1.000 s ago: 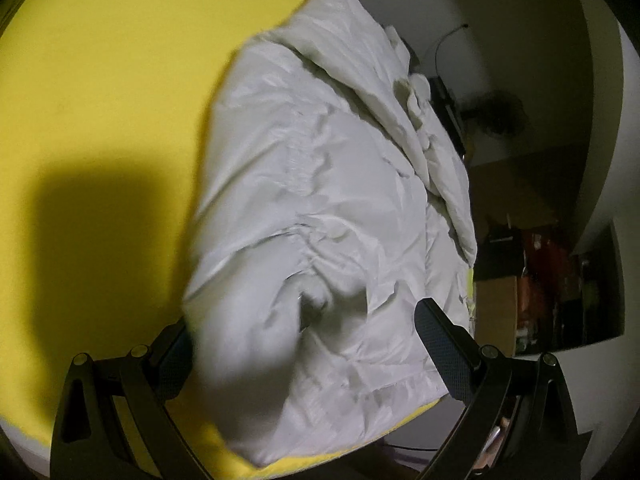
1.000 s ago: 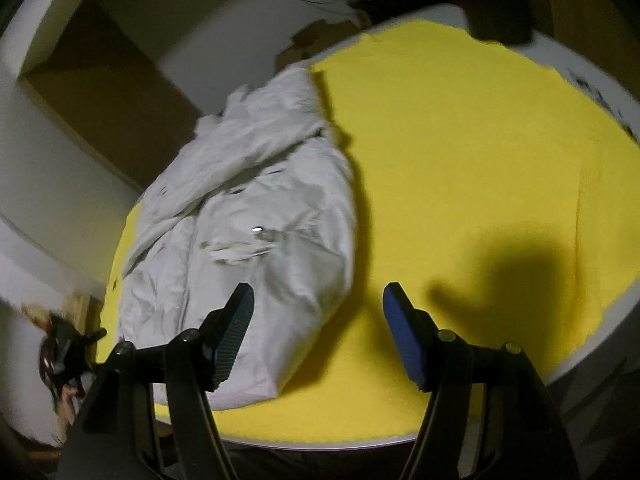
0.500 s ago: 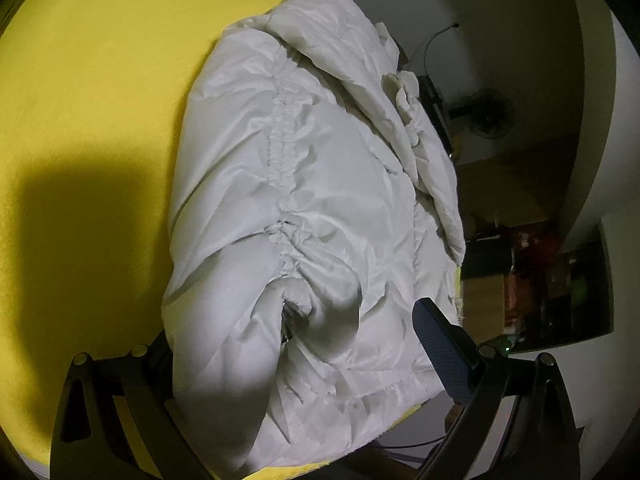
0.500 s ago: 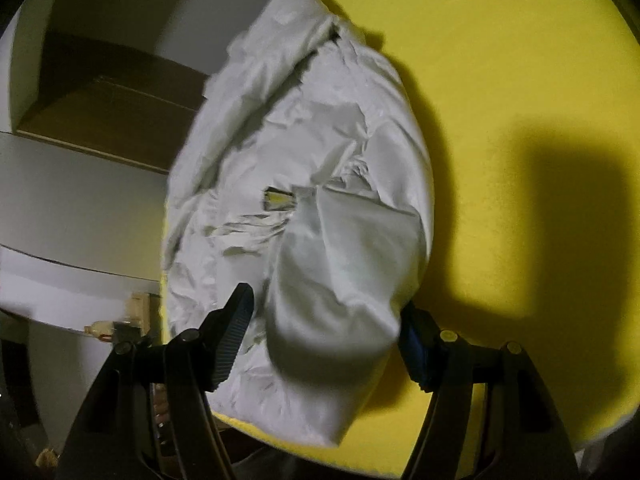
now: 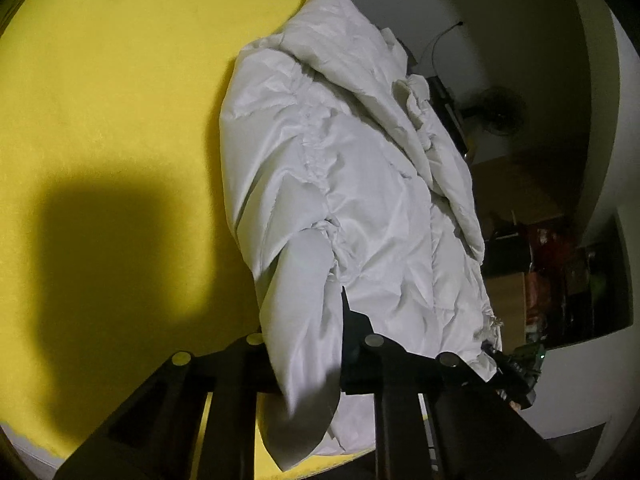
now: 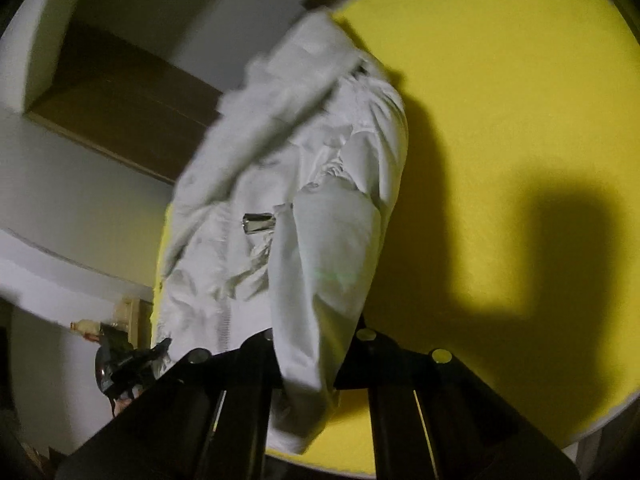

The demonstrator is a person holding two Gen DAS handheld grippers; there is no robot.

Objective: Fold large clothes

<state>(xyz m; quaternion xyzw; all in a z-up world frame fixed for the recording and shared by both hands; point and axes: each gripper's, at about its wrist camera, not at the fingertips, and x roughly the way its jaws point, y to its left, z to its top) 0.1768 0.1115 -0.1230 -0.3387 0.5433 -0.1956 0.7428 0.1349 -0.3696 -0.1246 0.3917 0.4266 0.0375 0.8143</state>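
Both pinching the white jacket at the yellow counter's near edge, left hand-held gripper closing and right hand-held gripper clamped, grasp made; next, an even lift to fold.

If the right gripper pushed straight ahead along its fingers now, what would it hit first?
The white jacket itself: the right gripper is already shut on a fold of it, and the rest of the garment lies directly ahead on the yellow surface.
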